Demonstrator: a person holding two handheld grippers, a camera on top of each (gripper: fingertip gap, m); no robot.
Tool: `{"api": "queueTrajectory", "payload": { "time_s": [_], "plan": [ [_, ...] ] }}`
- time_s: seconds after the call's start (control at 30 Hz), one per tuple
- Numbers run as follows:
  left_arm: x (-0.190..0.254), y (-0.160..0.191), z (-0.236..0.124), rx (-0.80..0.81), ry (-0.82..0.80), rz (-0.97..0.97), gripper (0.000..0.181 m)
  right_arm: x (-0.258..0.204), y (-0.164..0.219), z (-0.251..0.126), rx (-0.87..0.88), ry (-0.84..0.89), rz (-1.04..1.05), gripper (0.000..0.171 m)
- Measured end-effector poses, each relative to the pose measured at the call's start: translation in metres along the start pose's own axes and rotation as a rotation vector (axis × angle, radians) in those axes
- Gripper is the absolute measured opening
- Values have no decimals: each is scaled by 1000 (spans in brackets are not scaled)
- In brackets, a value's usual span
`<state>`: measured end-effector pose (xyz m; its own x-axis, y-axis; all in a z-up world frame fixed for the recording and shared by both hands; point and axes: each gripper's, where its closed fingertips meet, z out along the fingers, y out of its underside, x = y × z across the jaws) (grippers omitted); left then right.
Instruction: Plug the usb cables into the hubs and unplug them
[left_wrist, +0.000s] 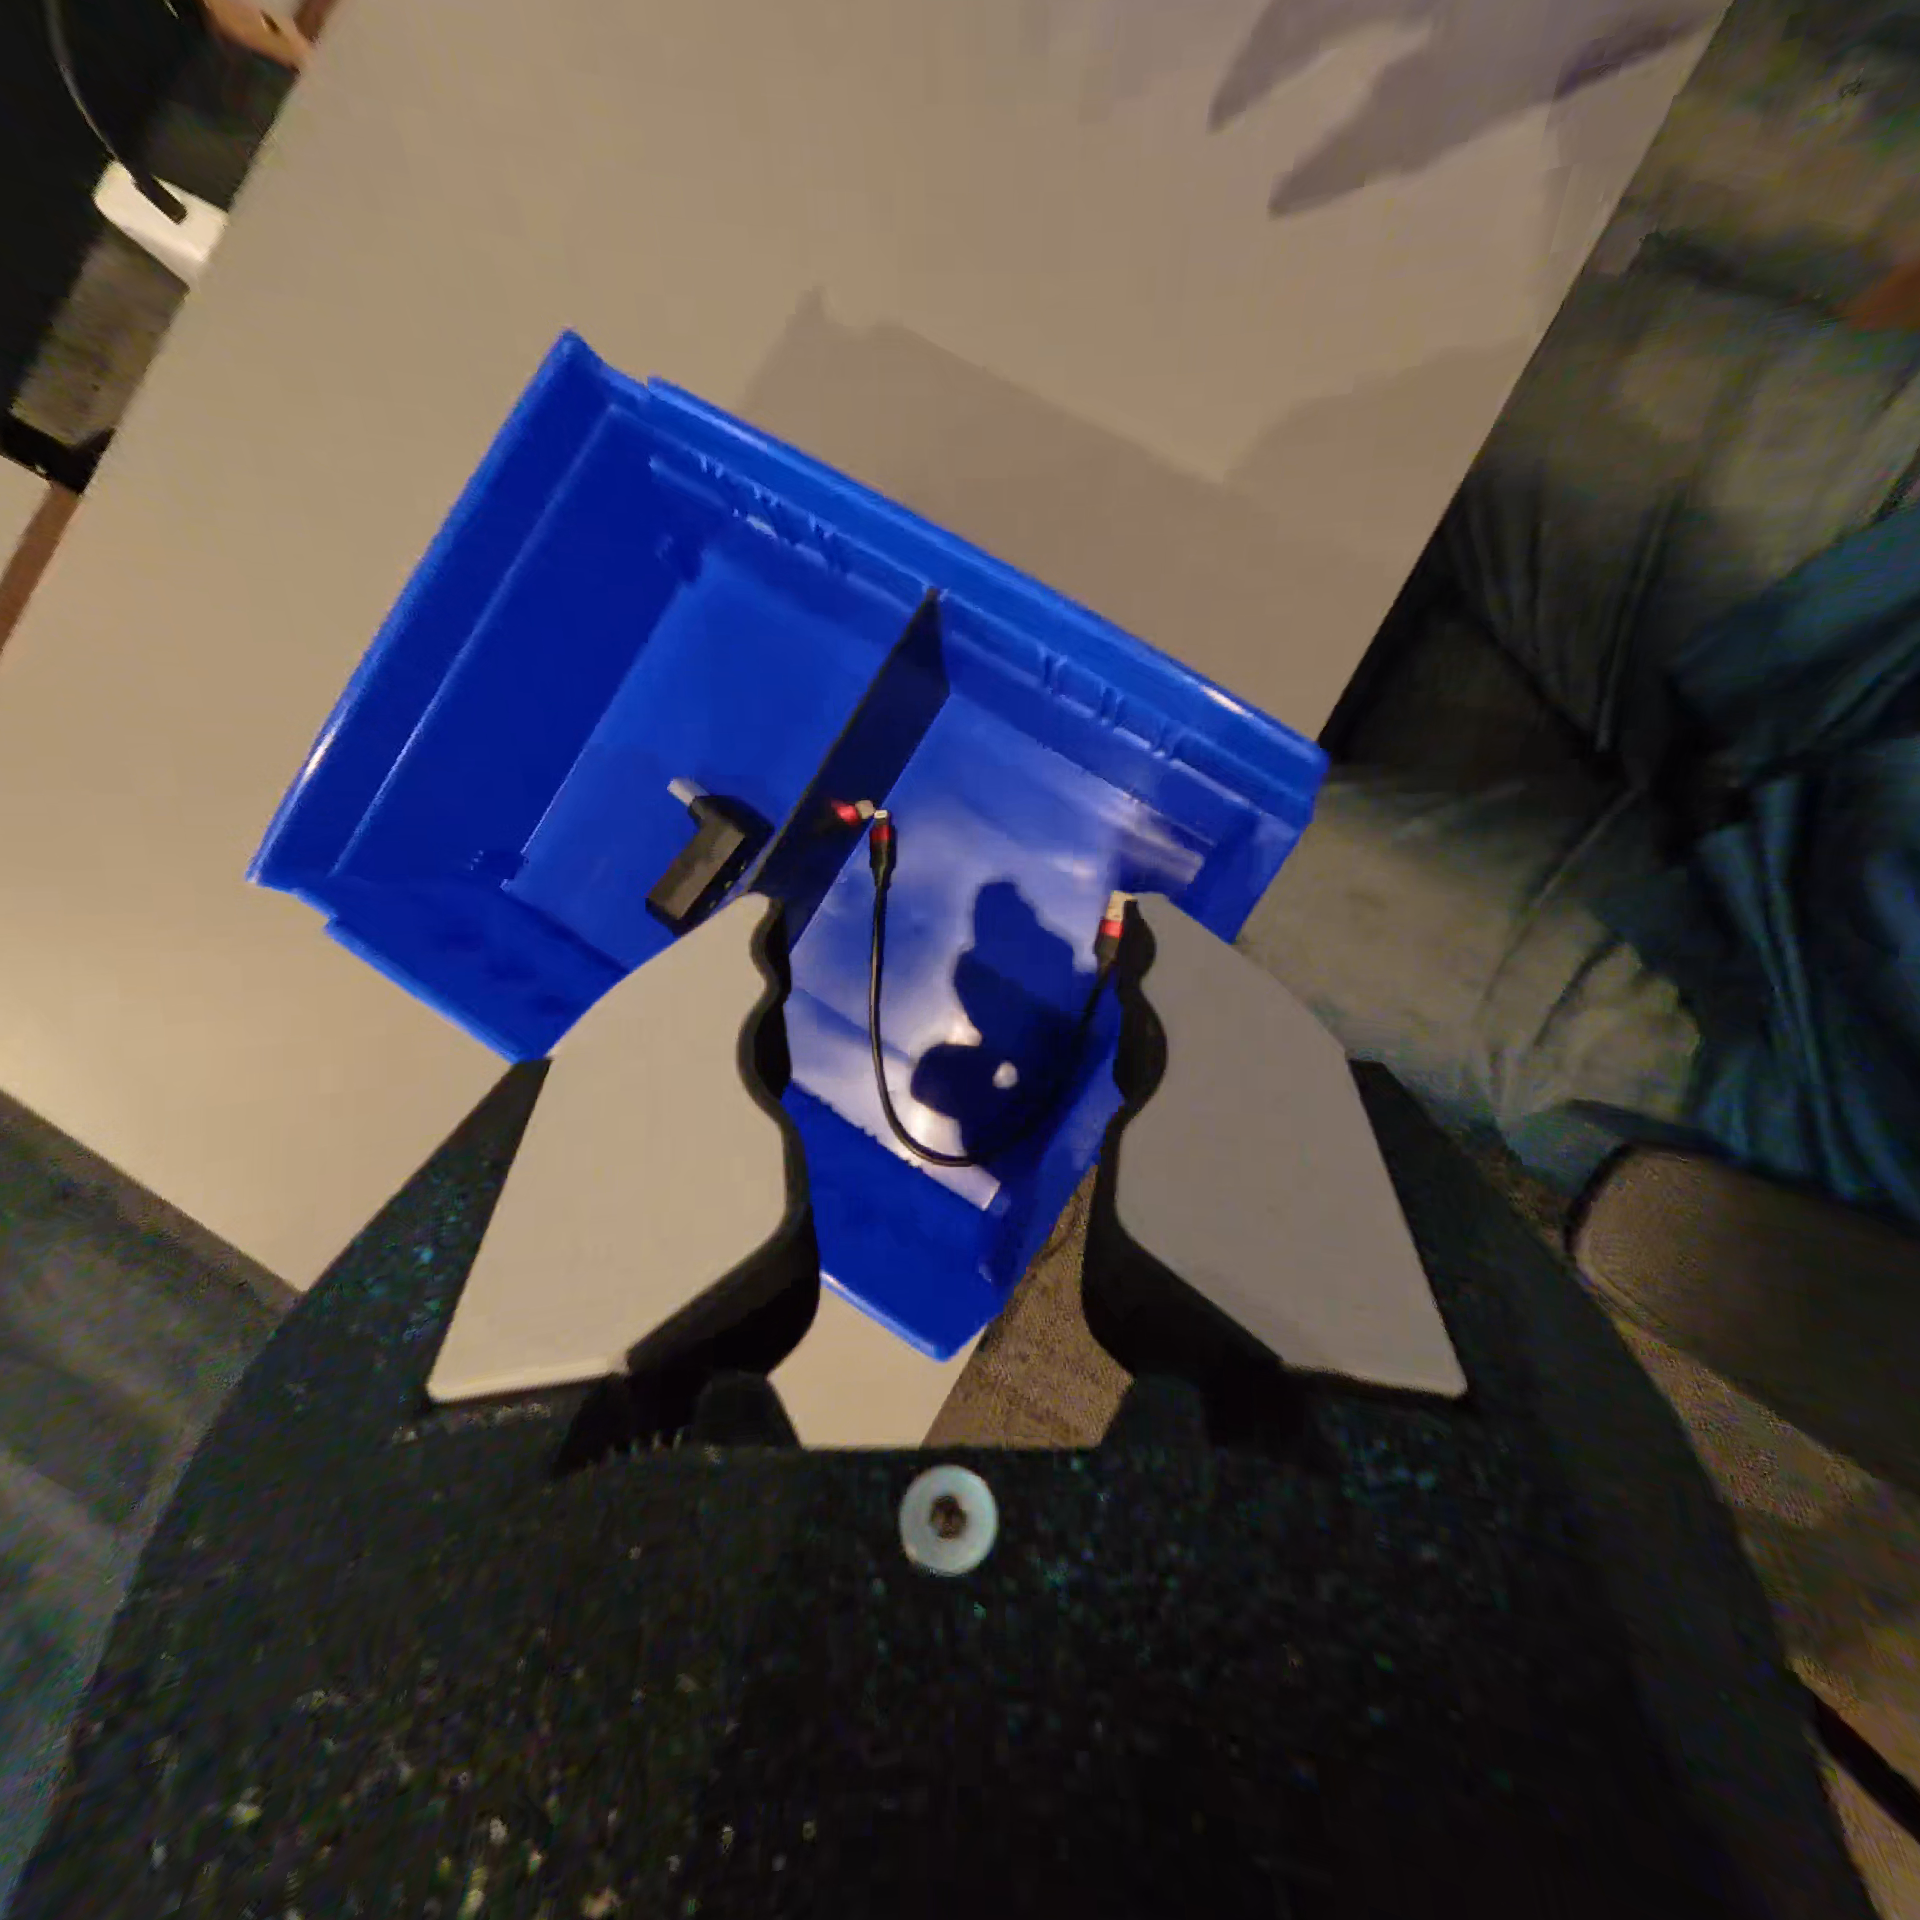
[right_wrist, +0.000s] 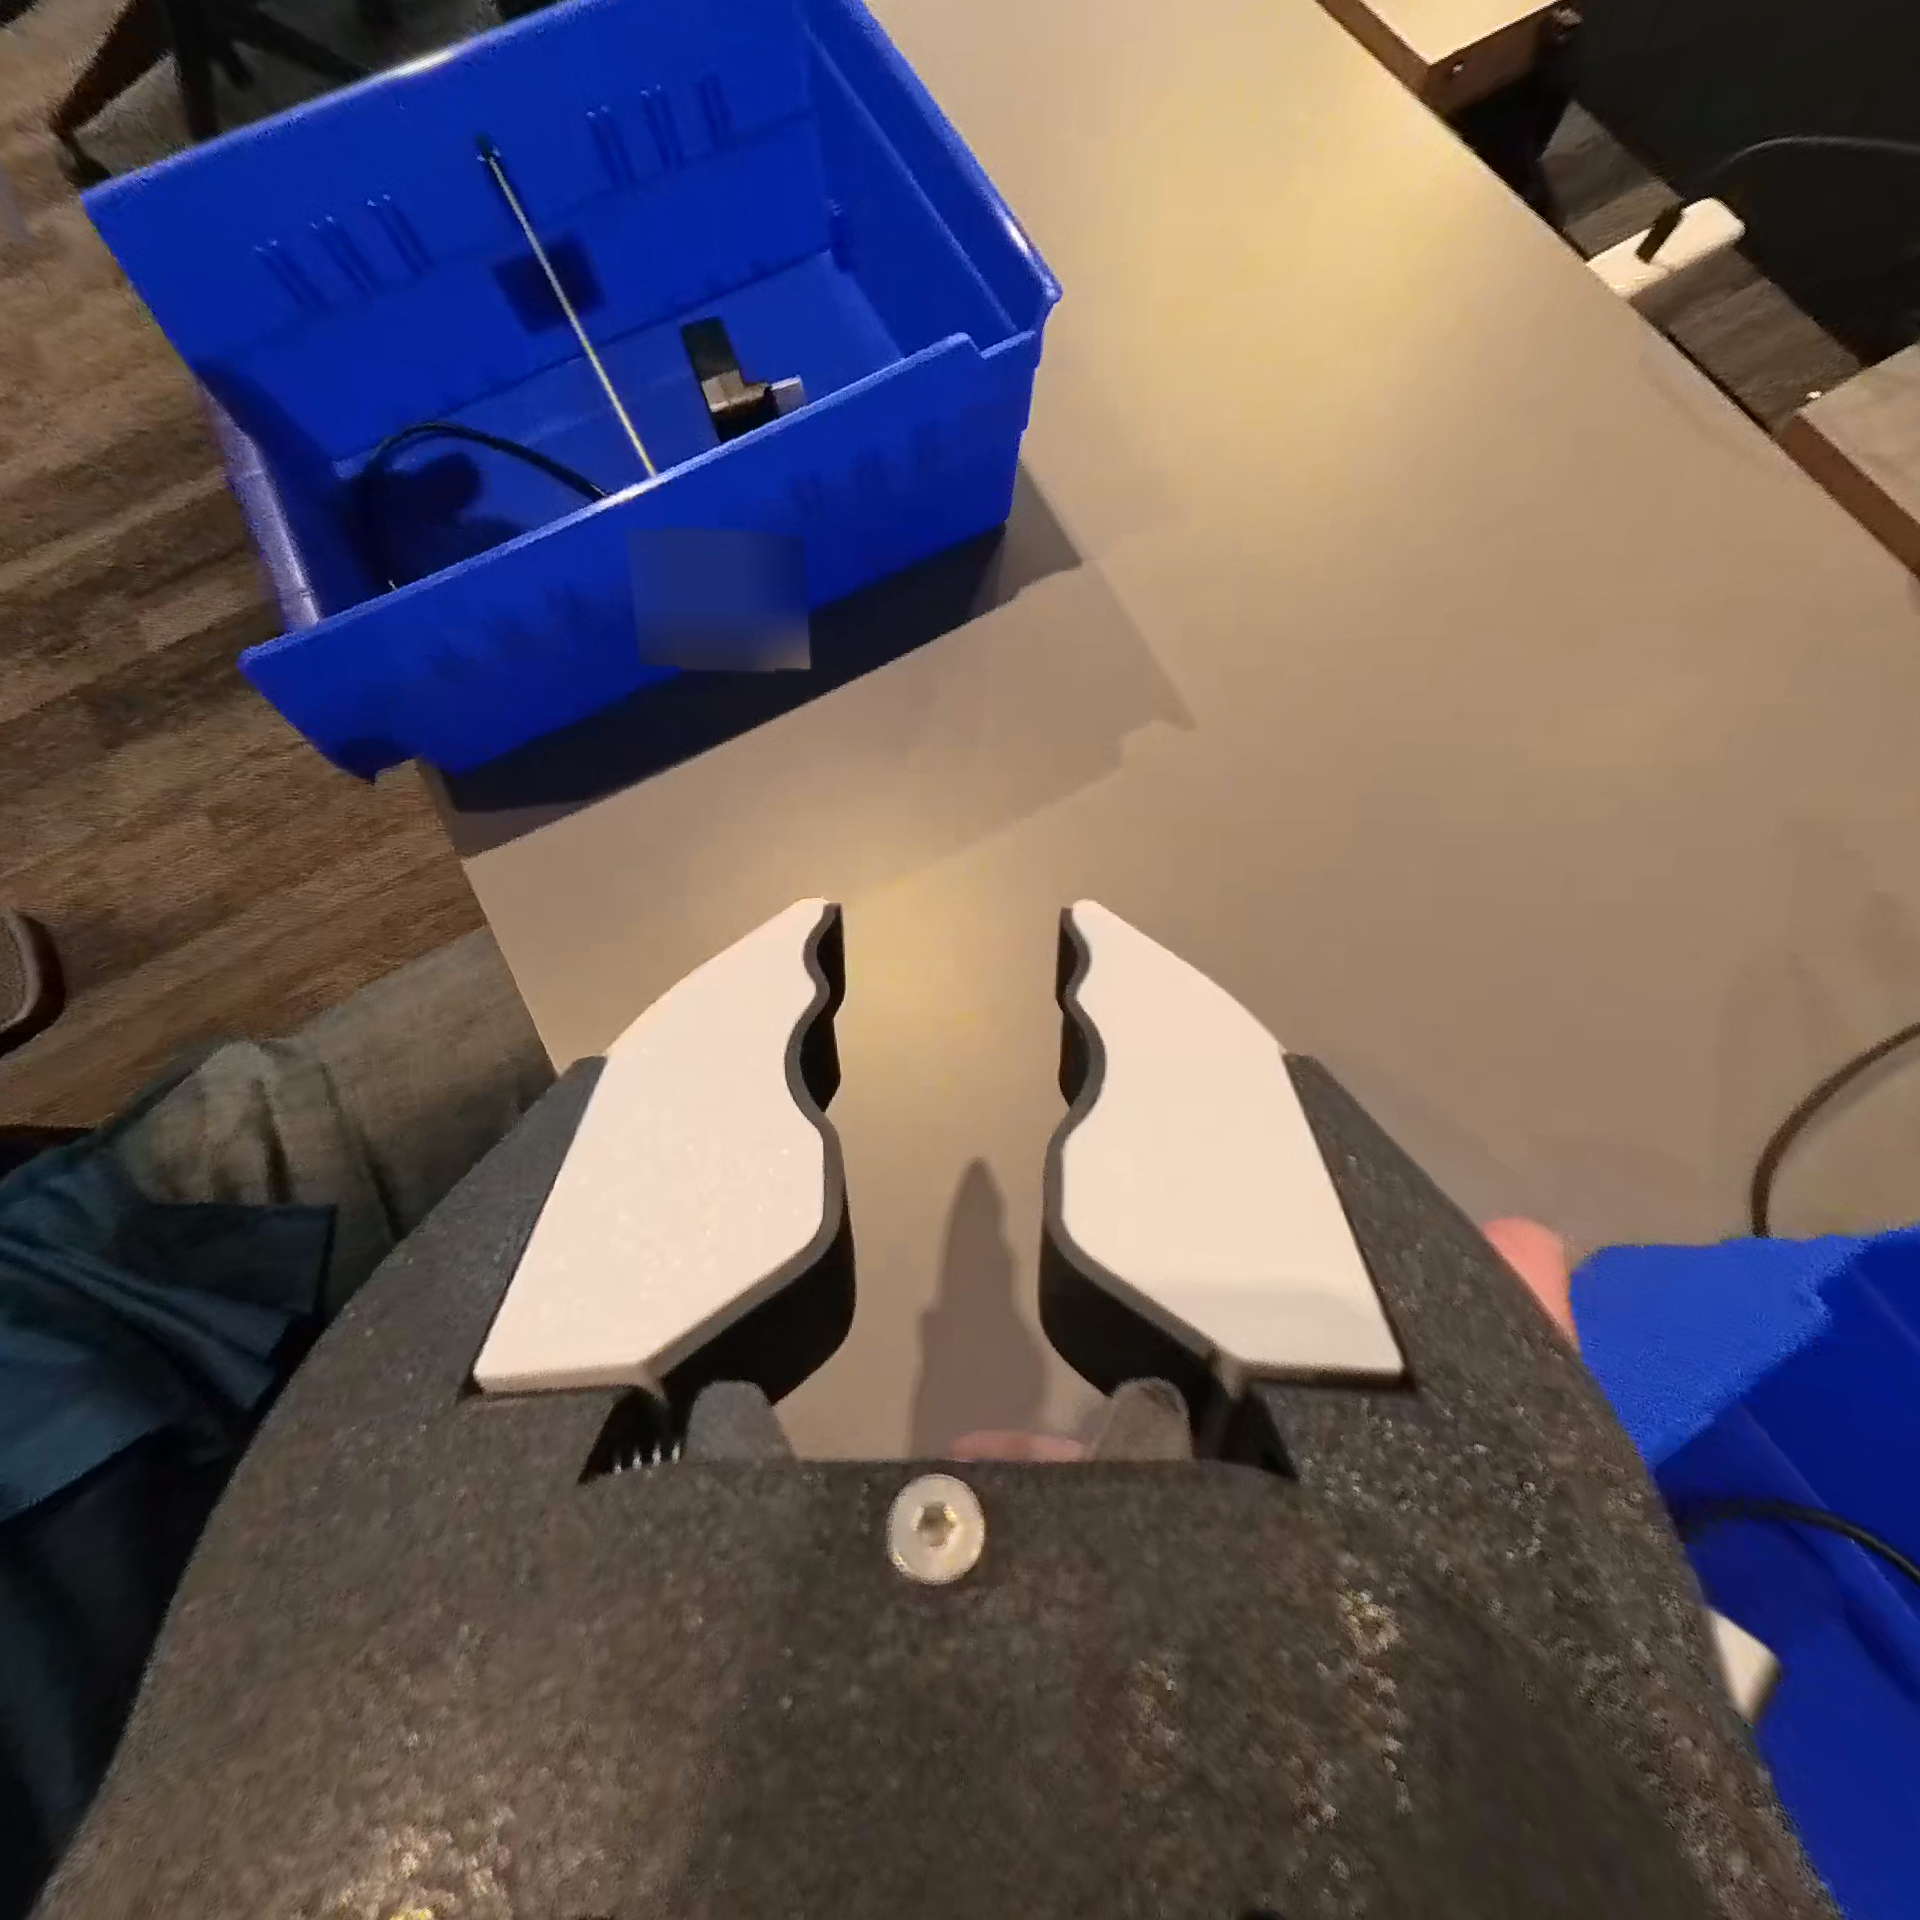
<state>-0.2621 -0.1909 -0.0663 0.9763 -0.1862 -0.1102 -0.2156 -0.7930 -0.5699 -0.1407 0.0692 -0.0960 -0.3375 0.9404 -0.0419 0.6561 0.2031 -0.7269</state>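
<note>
The left gripper (left_wrist: 951, 914) hangs above the blue plastic bin (left_wrist: 436, 665) with its 2 grey-faced fingers spread wide and nothing between them. The right gripper (right_wrist: 948, 925) is likewise released and empty, held over the bare beige tabletop (right_wrist: 1351, 623), well apart from the bin.

The bin sits at the table's edge and is split by 1 dark upright divider (left_wrist: 883, 727). In 1 compartment lies the small black USB hub (left_wrist: 701, 857) with its silver plug pointing away from the divider. In the other lies the short black cable with red-collared plugs (left_wrist: 883, 997), curved in a loose U; 1 end (left_wrist: 881, 826) rests close to the divider, the other (left_wrist: 1114, 925) near the bin wall, just beside the left gripper's fingertip.

Nothing is plugged in yet, so the step in hand looks like a first pickup. To do it well:

- Grasp the plug by its red collar, not the flexible cord, so the tip stays aimed.
- Come down steeply; the wall and divider leave little room to spread.
- Have the other gripper pin or lift the hub first, since a loose hub would likely slide under insertion force.
- Which hub face carries the ports cannot be told from here, so check before aligning.
</note>
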Motion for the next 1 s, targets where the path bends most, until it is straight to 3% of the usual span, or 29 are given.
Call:
{"api": "queueTrajectory", "payload": {
  "time_s": [0.2, 0.47, 0.63, 1.0],
  "plan": [
    [-54, -13, 66, -112, -4, -155, 53, -5, -3, 14, 25, -50, 6, 38],
    [-94, 10, 155, -396, 50, -289, 47, 4, -10, 12, 106, -93, 29, 38],
    [-101, 32, 173, -540, 14, -320, 44, 9, -4, 17, 122, -133, 41, 38],
    [-107, 68, 191, -680, -2, -357, 42, 0, 5, 22, 146, -187, 33, 38]
  ]
}}
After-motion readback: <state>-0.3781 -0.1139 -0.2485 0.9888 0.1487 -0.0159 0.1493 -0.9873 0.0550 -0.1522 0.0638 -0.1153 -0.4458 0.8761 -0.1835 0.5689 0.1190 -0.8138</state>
